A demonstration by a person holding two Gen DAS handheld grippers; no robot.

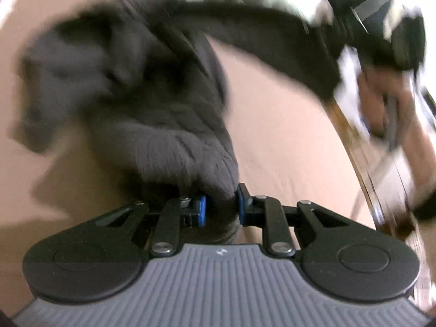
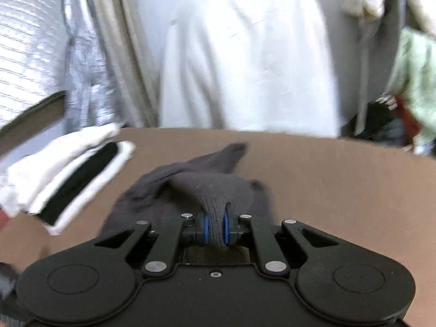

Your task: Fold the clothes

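Heavy motion blur in the left view, fisheye bending at edges; bright, washed-out white backdrop in the right

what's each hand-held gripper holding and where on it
Both hold the same dark grey garment. The right hand-held gripper pinches a bunched fold of knit cloth. The left hand-held gripper clamps another bunched part; which part of the garment, blur hides.

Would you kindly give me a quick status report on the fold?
Left gripper and right gripper both shut on dark grey garment. Garment partly lifted off brown table. Nothing in the way.
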